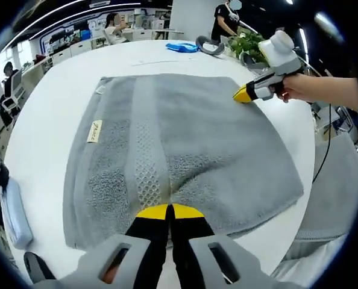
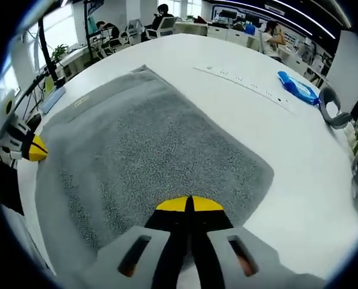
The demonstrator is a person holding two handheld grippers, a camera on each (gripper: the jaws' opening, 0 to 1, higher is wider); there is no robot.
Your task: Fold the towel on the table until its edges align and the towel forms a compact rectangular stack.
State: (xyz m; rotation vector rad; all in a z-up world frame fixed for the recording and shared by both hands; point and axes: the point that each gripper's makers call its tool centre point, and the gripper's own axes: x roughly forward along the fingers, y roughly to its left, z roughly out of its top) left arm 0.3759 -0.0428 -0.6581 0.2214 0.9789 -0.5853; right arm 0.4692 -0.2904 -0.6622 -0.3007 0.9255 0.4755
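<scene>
Towel (image 1: 179,150) lies under both closed hand-held grippers.

Grey plastic left gripper (image 1: 170,212) with black, yellow-tipped jaws; matching right gripper (image 2: 190,205); white round-topped body, bare forearm, no sleeve visible.

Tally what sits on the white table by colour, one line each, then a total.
Grey: 2, the towel and a curved grey object
Blue: 1, a flat blue item
Total: 3
</scene>
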